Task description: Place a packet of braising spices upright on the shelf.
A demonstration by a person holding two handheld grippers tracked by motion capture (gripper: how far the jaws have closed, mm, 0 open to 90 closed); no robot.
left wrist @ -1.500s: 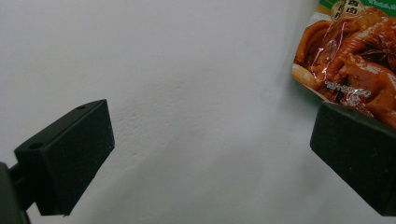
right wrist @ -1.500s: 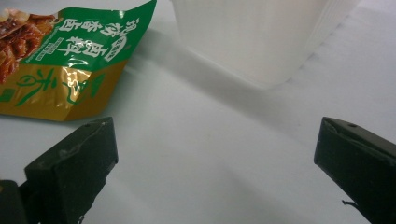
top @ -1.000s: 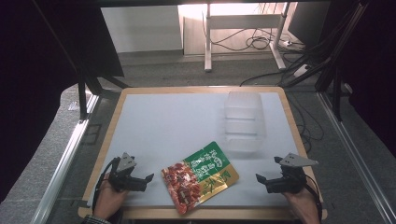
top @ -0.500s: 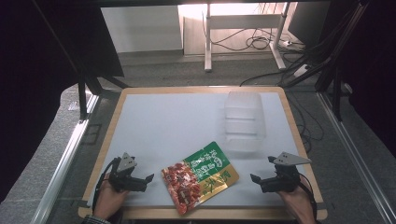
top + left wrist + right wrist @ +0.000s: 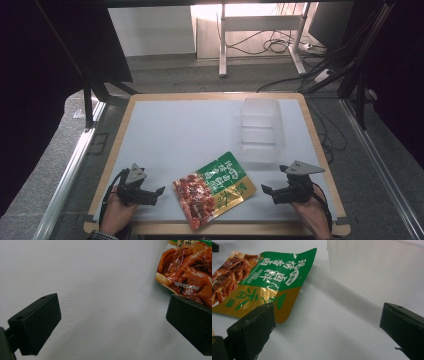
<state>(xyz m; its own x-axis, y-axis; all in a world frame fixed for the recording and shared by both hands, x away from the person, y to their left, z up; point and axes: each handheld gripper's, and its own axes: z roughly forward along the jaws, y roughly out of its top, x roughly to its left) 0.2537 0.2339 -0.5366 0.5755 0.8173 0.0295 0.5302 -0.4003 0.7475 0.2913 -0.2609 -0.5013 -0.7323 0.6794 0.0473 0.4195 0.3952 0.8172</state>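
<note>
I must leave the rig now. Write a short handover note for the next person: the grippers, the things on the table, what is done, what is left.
Left gripper: open, holding nothing, near the table's front edge just left of the snack packet.
Right gripper: open, holding nothing, just right of the packet.
Packet: lies flat on the white table between both grippers, touched by neither.
Clear plastic container: stands behind the packet, toward the right side; I see nothing inside it.
Done: nothing gripped.
Left: probably grasp the packet and put it into the container; that is my guess from the layout.
</note>
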